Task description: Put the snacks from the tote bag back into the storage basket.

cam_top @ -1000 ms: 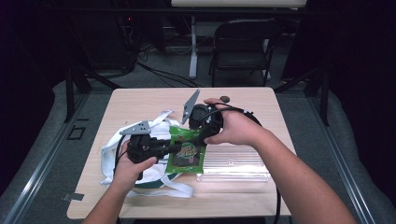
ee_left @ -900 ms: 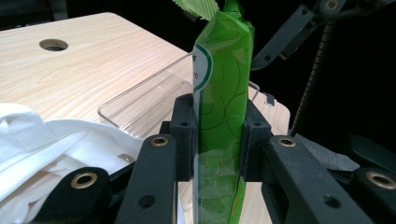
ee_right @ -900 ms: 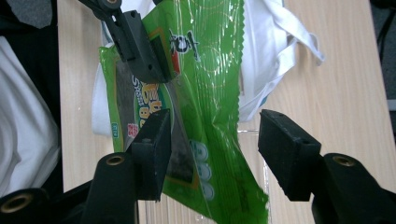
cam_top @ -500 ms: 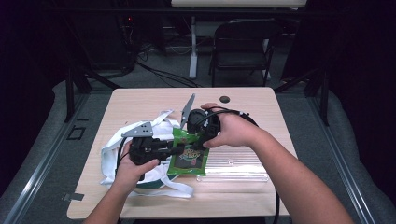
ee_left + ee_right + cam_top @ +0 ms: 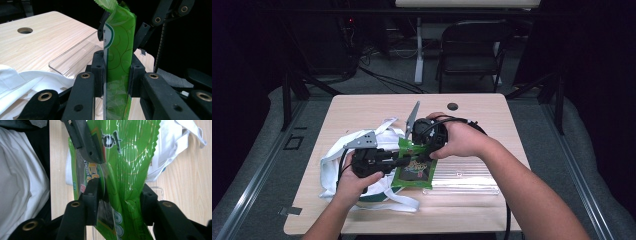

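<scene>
Left gripper (image 5: 404, 161) clamped on green snack packet (image 5: 414, 167), jaws pinching its edge from both sides; packet standing upright between pads (image 5: 98, 72) in left gripper view. White cloth bag (image 5: 334, 157) under and left of that gripper. Clear plastic tray (image 5: 467, 175) just beyond jaws, on wooden table (image 5: 362, 107). Right gripper (image 5: 422, 150) straddling packet's top, jaws just closing in, left pad (image 5: 93, 195) touching film, right pad near but grip not certain.
</scene>
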`<action>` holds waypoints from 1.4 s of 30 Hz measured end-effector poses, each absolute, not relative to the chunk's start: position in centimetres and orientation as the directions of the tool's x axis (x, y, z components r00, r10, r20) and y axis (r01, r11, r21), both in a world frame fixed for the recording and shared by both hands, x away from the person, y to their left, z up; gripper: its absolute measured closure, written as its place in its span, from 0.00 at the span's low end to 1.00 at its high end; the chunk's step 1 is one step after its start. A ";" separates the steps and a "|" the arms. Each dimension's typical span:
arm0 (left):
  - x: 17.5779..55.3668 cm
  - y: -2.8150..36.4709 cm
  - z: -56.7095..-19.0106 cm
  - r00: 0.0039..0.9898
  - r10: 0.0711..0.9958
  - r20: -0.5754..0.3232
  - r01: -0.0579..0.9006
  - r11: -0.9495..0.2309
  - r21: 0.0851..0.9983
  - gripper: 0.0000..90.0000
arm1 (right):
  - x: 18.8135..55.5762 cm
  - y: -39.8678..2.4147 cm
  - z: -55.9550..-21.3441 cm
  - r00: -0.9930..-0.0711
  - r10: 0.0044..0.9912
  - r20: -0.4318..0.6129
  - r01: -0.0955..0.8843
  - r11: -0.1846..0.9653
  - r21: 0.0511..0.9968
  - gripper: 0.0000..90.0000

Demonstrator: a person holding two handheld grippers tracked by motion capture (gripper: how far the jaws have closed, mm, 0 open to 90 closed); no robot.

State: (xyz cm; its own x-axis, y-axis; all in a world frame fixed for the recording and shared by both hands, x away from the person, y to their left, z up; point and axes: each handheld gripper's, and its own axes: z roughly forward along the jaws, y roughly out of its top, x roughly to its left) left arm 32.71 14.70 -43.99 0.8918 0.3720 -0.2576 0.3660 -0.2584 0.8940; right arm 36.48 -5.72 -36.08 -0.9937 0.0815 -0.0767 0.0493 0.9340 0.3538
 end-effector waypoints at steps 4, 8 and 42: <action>32.7 14.7 -44.0 0.896 0.364 -0.254 0.360 -0.259 0.896 0.80 | 36.5 -5.7 -36.0 -0.995 0.075 -0.063 0.048 0.935 0.351 0.73; 32.7 14.6 -44.1 0.898 0.361 -0.251 0.357 -0.266 0.895 0.80 | 36.5 -5.8 -36.0 -0.996 0.073 -0.052 0.050 0.938 0.344 0.77; 33.0 14.7 -44.3 0.880 0.379 -0.285 0.390 -0.235 0.890 0.67 | 36.3 -5.8 -35.4 -0.994 0.052 -0.091 0.020 0.946 0.323 0.83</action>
State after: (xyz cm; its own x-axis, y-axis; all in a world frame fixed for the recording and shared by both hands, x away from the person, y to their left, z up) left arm 33.01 14.75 -44.29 0.8802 0.3793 -0.2853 0.3898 -0.2348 0.8904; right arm 36.30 -5.79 -35.37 -0.9945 0.0521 -0.0909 0.0201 0.9462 0.3228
